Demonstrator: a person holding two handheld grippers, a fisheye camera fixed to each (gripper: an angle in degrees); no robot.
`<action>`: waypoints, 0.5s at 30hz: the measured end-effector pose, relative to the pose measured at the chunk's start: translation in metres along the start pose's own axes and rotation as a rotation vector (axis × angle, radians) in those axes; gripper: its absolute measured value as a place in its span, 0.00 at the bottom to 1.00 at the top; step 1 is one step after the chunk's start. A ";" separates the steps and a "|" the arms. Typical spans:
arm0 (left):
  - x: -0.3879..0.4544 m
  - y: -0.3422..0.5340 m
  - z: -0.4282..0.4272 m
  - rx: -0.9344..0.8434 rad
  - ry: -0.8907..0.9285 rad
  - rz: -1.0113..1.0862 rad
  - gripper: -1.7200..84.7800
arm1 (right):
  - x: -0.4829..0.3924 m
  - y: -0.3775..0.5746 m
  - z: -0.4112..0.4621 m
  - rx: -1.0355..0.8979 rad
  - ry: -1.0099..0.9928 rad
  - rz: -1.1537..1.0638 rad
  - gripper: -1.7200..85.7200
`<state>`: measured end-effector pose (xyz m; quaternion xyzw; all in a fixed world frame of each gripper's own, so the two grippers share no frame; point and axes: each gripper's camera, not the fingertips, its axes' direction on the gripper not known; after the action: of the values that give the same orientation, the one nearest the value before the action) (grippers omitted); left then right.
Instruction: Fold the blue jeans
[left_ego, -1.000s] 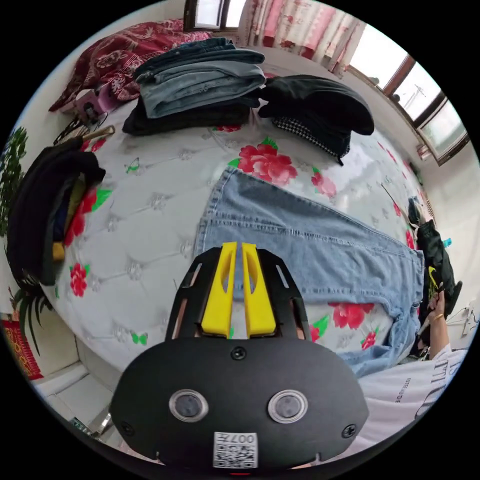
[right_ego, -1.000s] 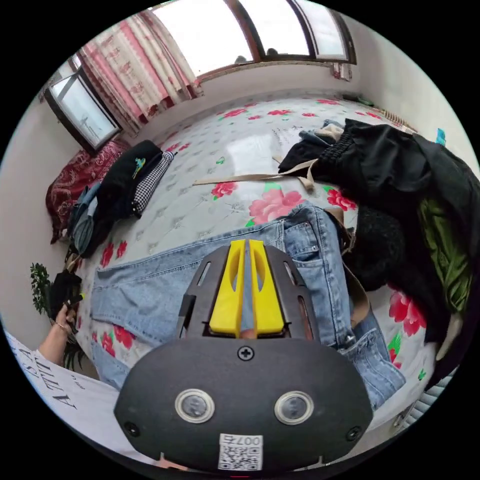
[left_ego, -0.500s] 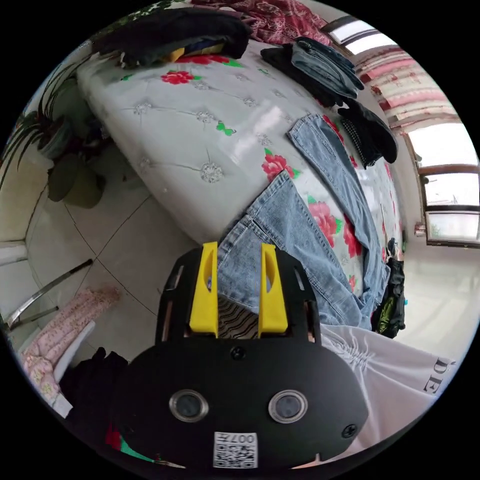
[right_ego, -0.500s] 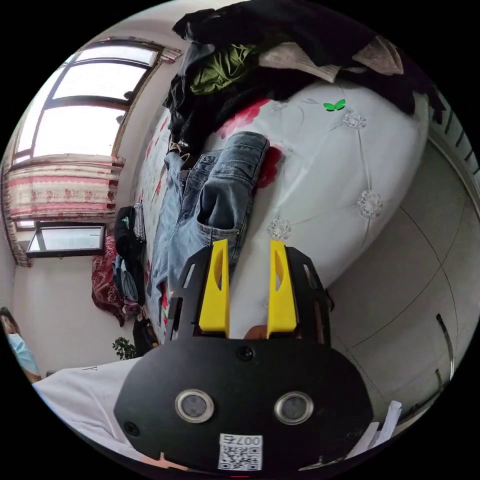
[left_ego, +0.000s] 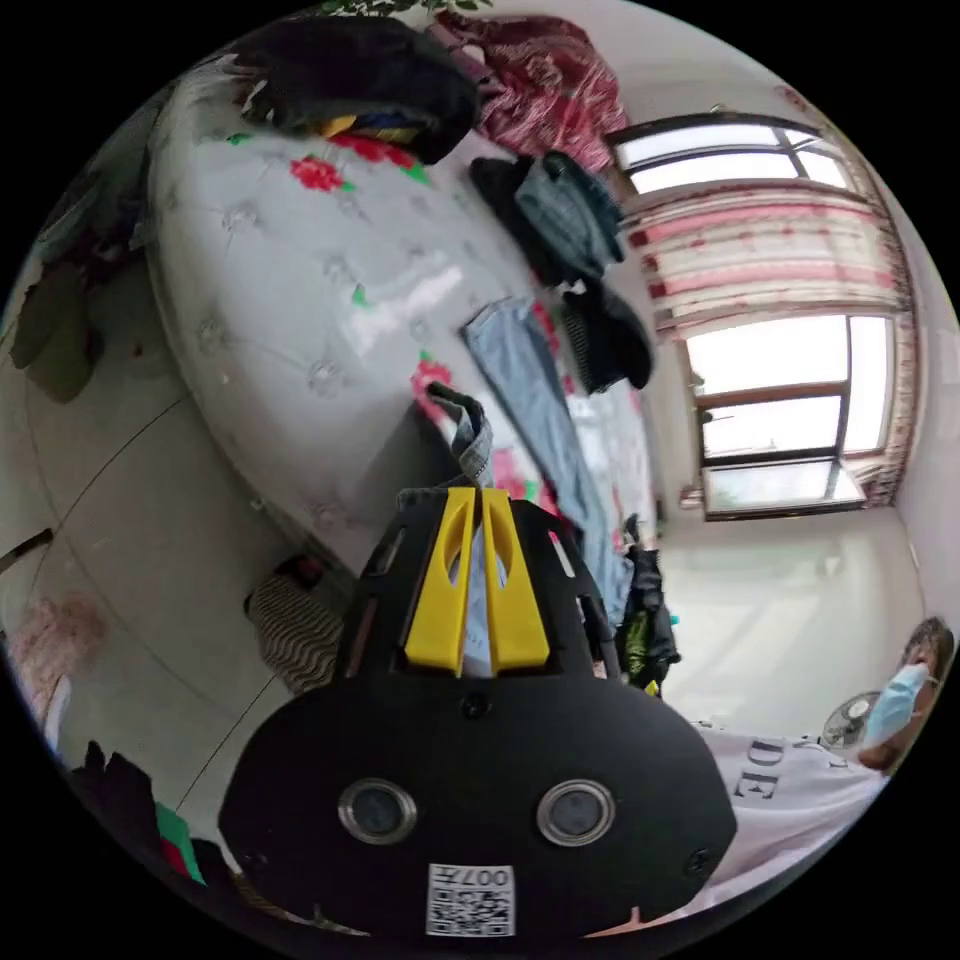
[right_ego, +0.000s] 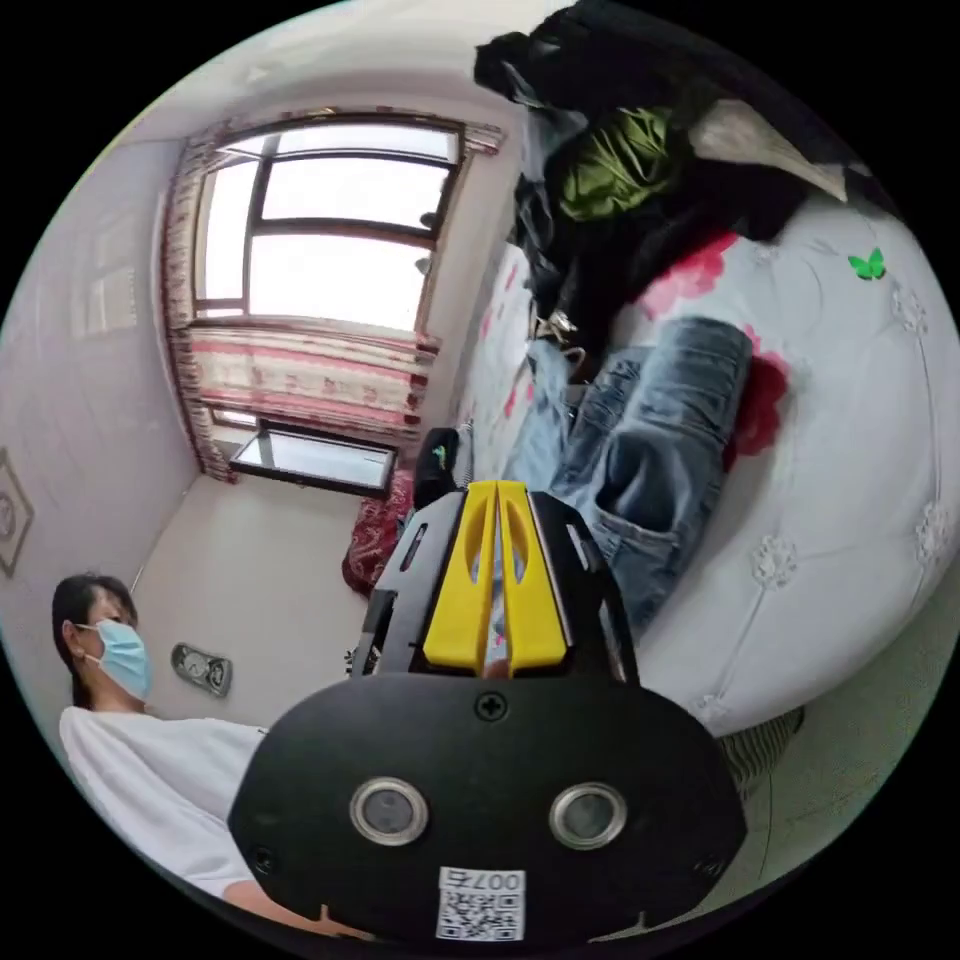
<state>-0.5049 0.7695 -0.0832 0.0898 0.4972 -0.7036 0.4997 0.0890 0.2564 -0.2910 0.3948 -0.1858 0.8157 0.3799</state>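
Left gripper view: the left gripper, tilted beside the bed, is clenched on a blue jeans hem. The right gripper pinches denim at the bed's edge.

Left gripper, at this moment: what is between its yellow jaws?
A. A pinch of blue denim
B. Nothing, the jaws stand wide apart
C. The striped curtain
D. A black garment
A: in the left gripper view the left gripper has its jaws closed together on a fold of the jeans, whose hem edge sticks up just beyond the jaw tips.
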 end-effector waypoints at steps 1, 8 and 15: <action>0.016 -0.001 -0.022 0.032 0.053 0.026 0.01 | -0.040 -0.004 -0.030 0.110 -0.112 -0.093 0.02; 0.044 0.017 -0.118 0.043 0.076 0.039 0.01 | -0.092 -0.023 -0.043 -0.103 0.377 -0.138 0.07; 0.043 0.038 -0.155 0.072 0.093 -0.085 0.01 | 0.015 0.070 0.049 -0.282 0.261 0.178 0.11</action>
<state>-0.5534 0.8655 -0.2090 0.1194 0.4976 -0.7366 0.4422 0.0538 0.1891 -0.2491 0.2107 -0.2814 0.8562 0.3785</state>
